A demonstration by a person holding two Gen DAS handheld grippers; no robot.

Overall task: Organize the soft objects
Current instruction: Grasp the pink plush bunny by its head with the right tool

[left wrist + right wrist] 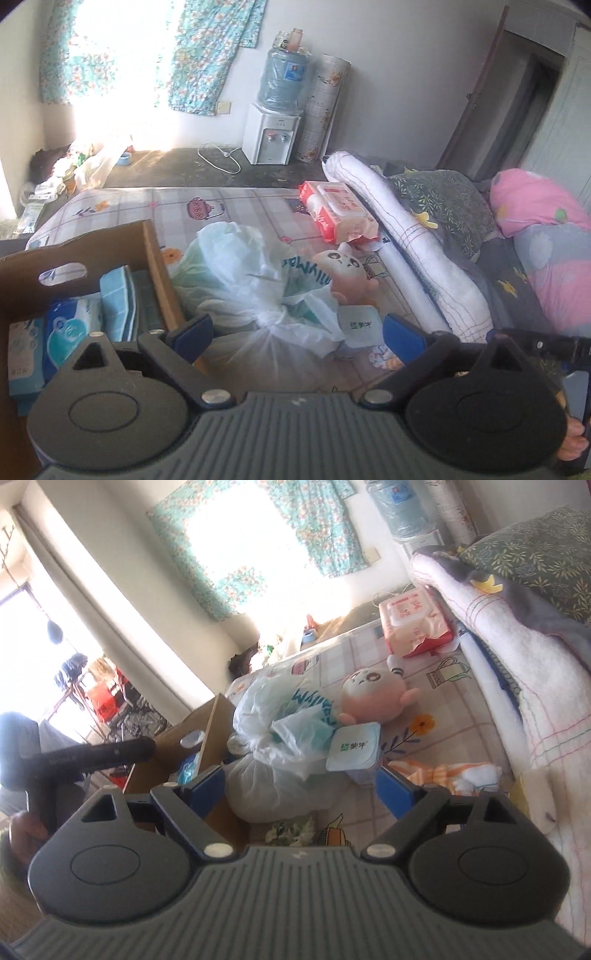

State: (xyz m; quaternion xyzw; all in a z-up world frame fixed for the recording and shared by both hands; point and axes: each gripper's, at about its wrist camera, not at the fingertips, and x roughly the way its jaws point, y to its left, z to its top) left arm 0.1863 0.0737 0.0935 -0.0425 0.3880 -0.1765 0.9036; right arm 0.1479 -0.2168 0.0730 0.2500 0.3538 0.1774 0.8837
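On the bed with the printed checked sheet (122, 206), a knotted translucent white plastic bag with soft contents (258, 280) lies just beside the open brown cardboard box (155, 254). A small round plush doll with a cream face and pink body (364, 698) lies touching the far side of the bag, and a white square yogurt cup with a green logo (352, 747) rests against the bag near the doll. Farther away, near the rolled white quilt (402, 236), there is a red and white pack of wet wipes (340, 210). A striped orange and white cloth (443, 773) lies on the sheet by the quilt.

Inside the box I can see blue and white tissue packs (70, 325) and folded blue towels (118, 299) standing side by side, so a part of the task seems already done. The bag, the doll, the wipes and the cloth are not yet in the box; I judge the work is about half finished.

The left gripper (297, 334) hangs above the bag with jaws spread wide and nothing between them. The right gripper (301, 788) is also wide apart and empty, with the bag and the cup in front of it. Behind the bed stand a white water dispenser with a blue bottle (273, 122) and flowered turquoise curtains (207, 55).
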